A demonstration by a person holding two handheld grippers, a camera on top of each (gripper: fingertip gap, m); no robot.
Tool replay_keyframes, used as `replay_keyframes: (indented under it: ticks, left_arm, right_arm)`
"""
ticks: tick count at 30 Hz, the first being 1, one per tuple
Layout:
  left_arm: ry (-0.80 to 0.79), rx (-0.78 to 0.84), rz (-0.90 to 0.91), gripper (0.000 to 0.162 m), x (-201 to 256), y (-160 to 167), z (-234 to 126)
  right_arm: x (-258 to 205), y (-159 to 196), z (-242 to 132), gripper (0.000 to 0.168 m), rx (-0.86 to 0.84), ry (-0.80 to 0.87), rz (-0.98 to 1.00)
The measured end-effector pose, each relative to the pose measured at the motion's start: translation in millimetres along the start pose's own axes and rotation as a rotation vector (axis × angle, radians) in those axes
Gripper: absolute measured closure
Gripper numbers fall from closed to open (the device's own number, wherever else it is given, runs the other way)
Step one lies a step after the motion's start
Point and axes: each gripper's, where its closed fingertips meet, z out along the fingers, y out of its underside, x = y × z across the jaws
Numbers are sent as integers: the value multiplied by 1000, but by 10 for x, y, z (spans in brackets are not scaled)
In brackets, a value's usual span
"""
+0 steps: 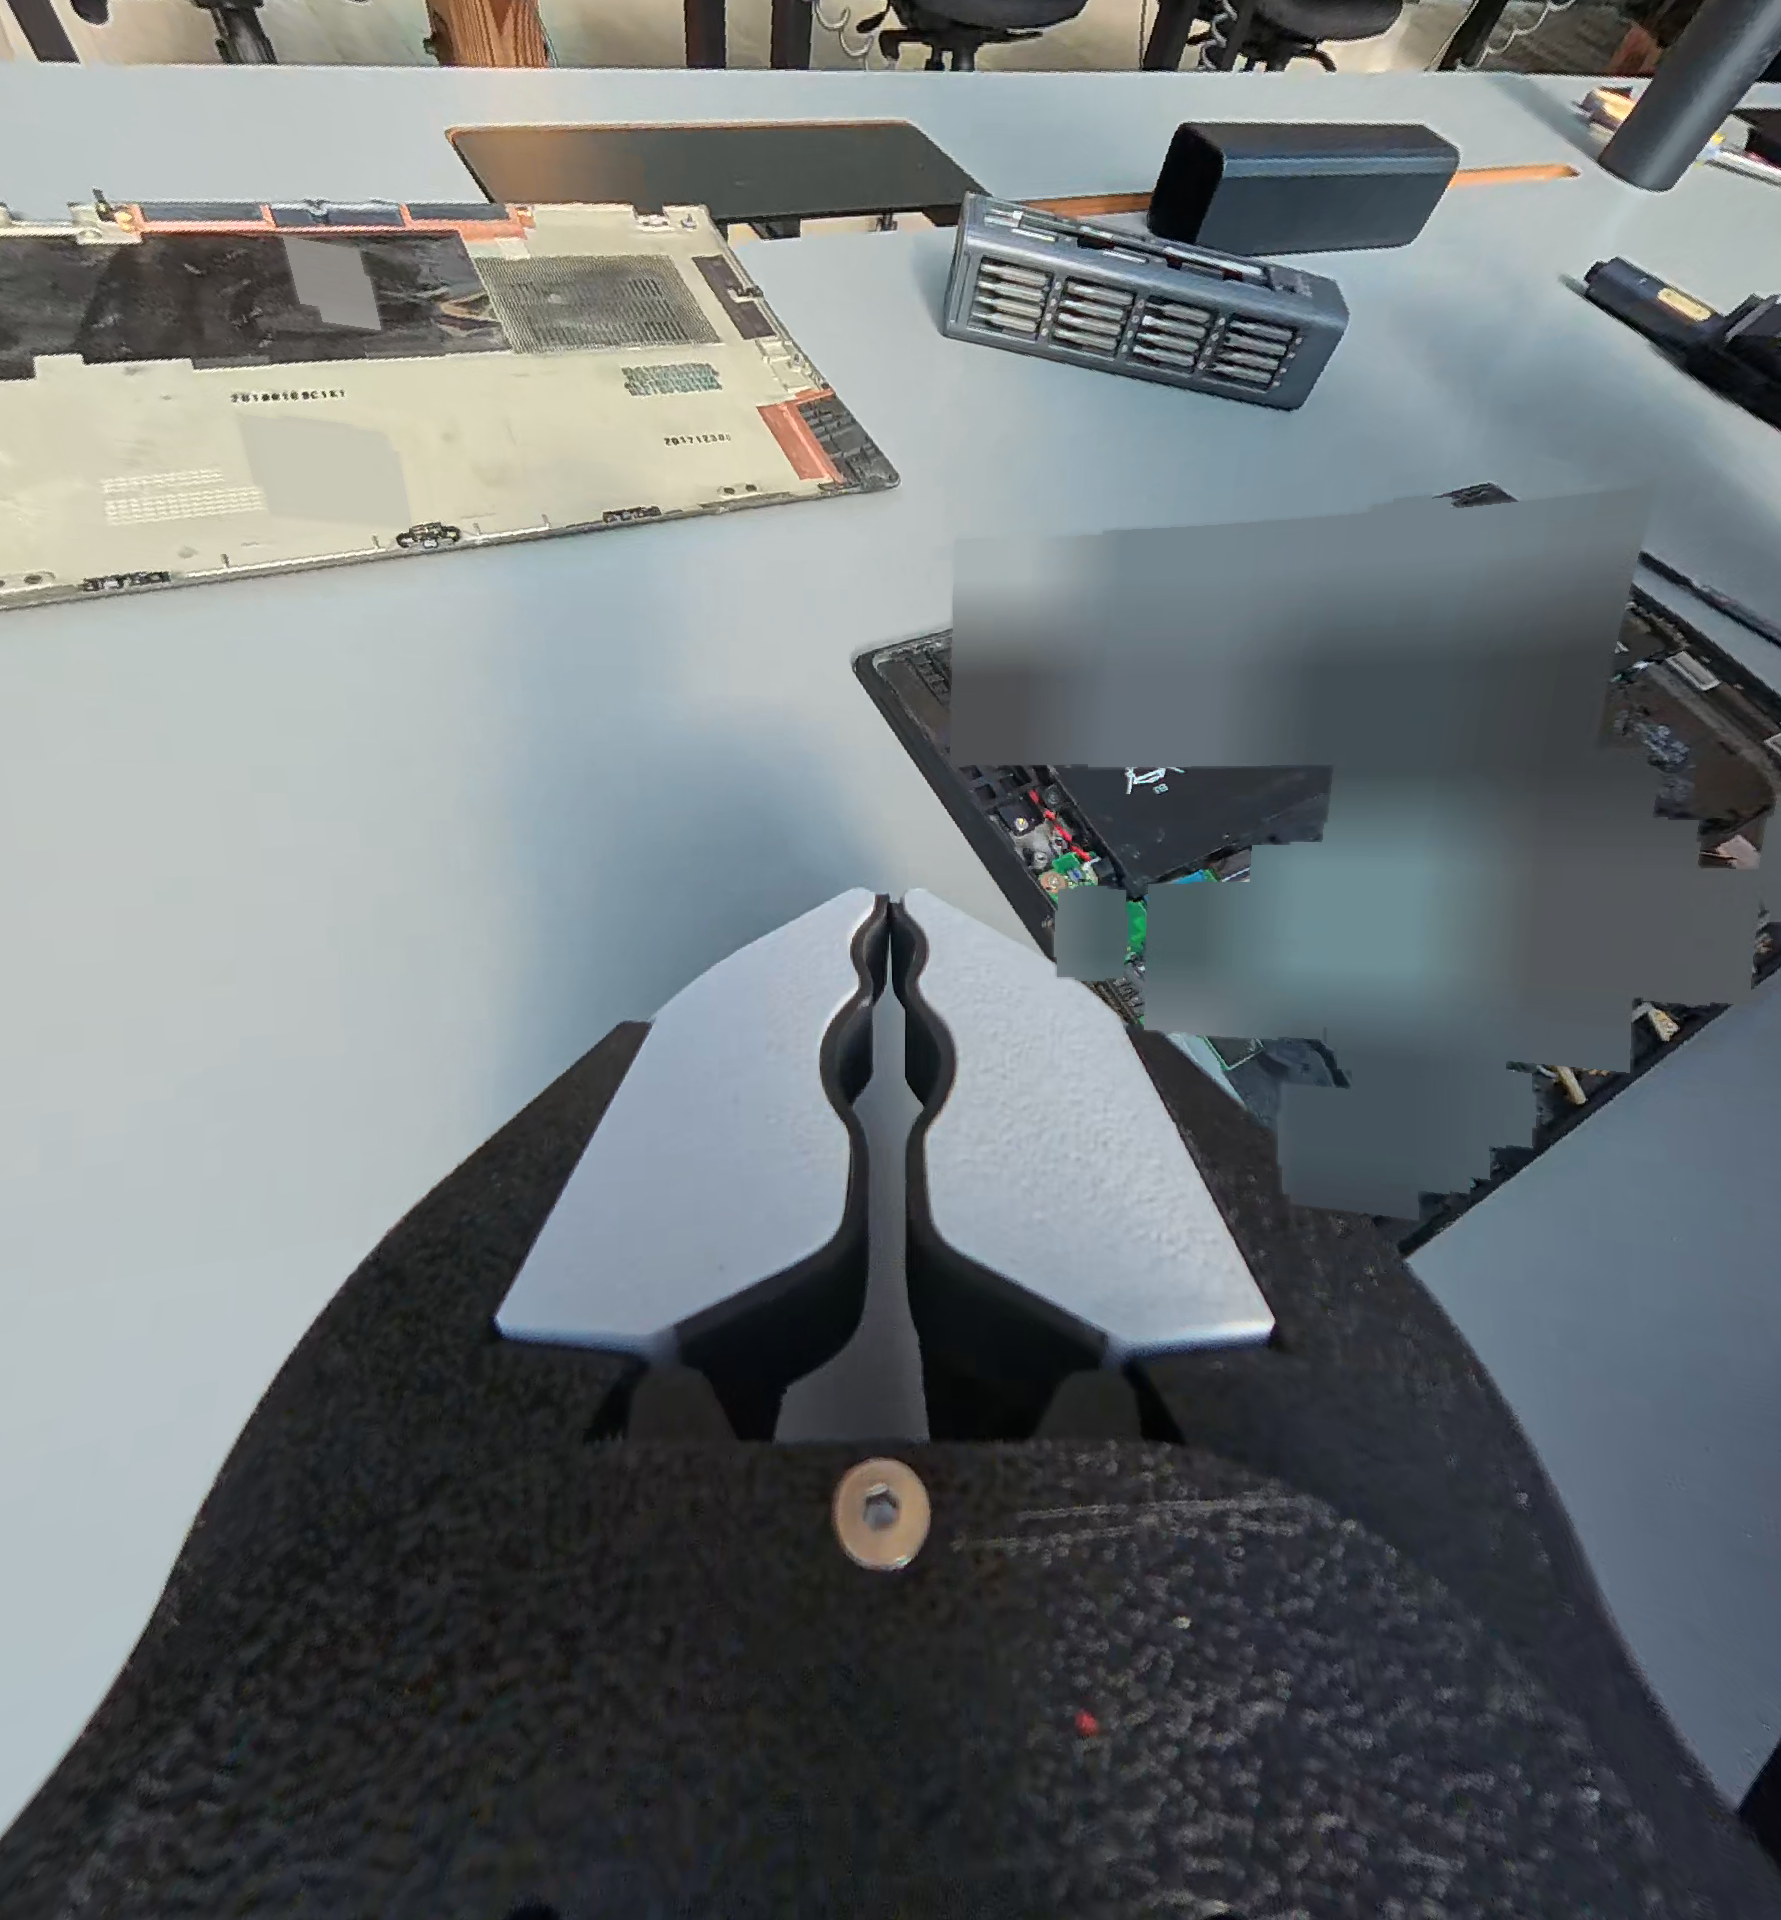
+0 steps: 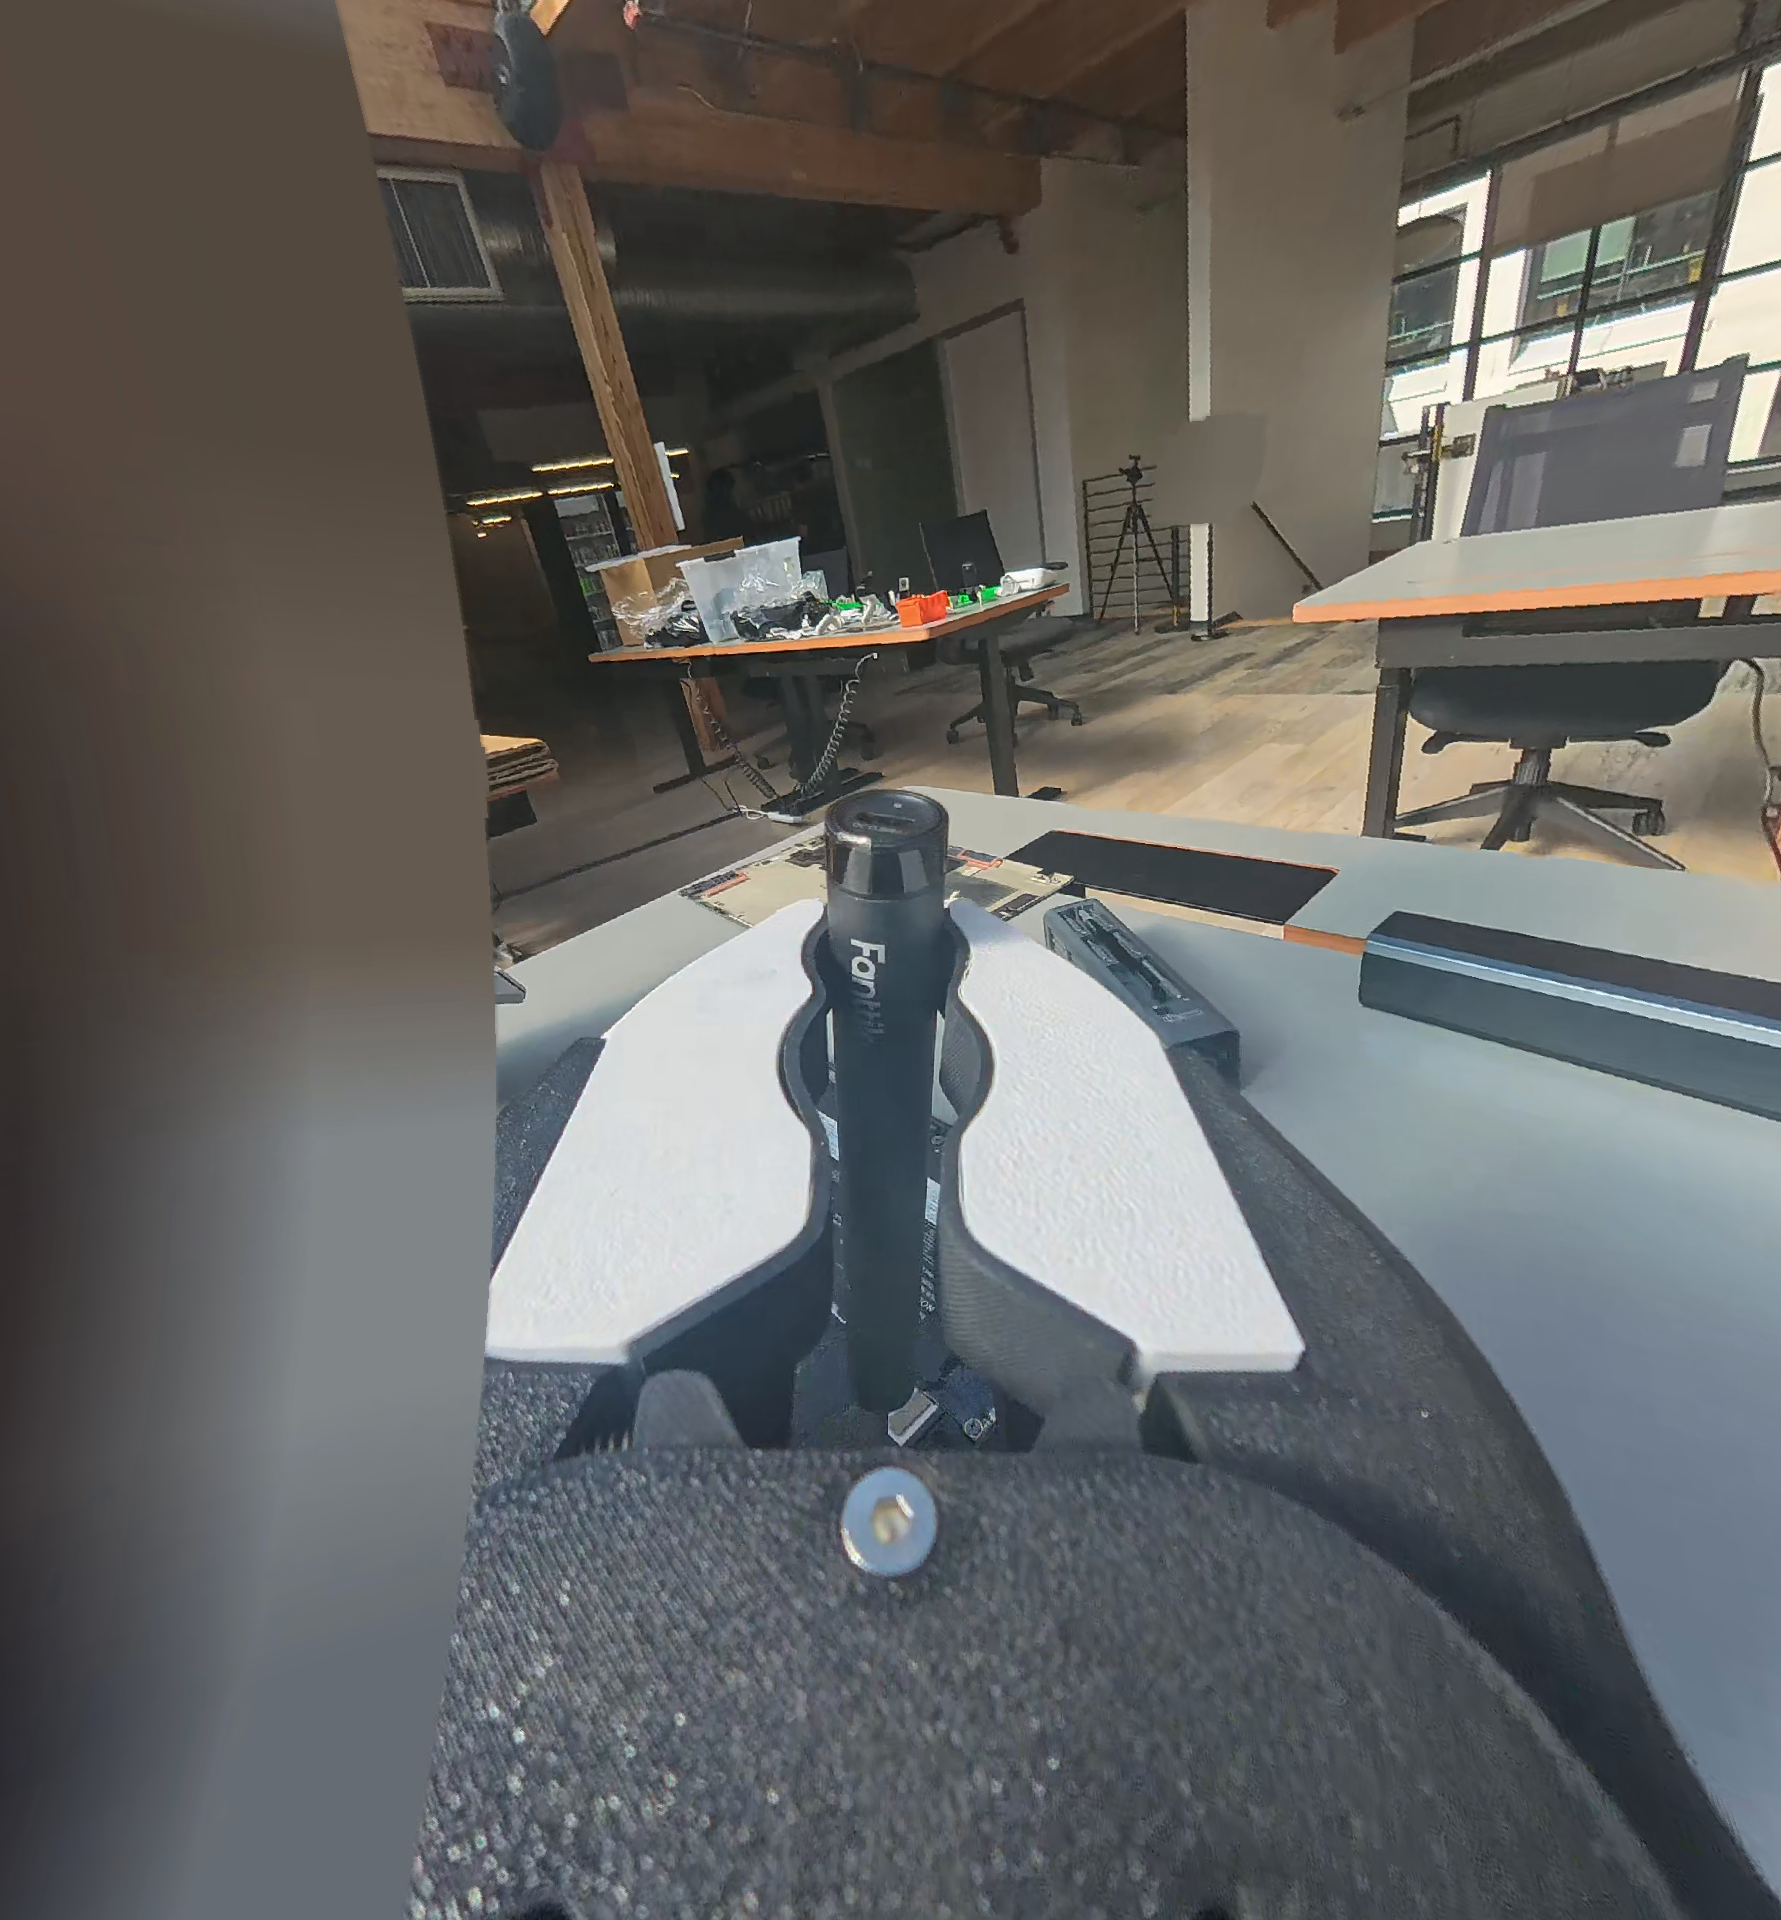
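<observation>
My right claw [image 2: 884,966] grips the black electric screwdriver [image 2: 881,1091] upright; my left claw [image 1: 891,914] hovers clenched, empty, near the opened laptop [image 1: 1011,821], its bottom cover [image 1: 470,416] lying far left.

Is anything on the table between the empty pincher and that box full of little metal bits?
Nothing visible. The left gripper, shut and empty, hangs over bare grey table. That bare surface runs on to the bit box. The laptop cover lies off to the left, the opened laptop off to the right.
</observation>
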Motion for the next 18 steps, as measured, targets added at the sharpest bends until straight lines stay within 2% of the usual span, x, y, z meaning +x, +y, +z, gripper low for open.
replay_keyframes:
  ticks: [4,8,10,14,18]
  left_arm:
    - [-11,3,-33,152,10,-2,71]
    - [-17,12,-62,124,5,-28,94]
    - [-12,3,-54,117,5,-23,115]
    - [21,-61,-8,115,62,64,186]
    - [15,-145,114,129,70,167,202]
  right_arm:
    - [124,66,-59,152,34,43,44]
    - [162,115,-82,152,81,30,93]
    - [203,156,-88,152,89,39,97]
    - [264,170,-104,152,123,39,124]
    - [305,174,-96,152,125,37,131]
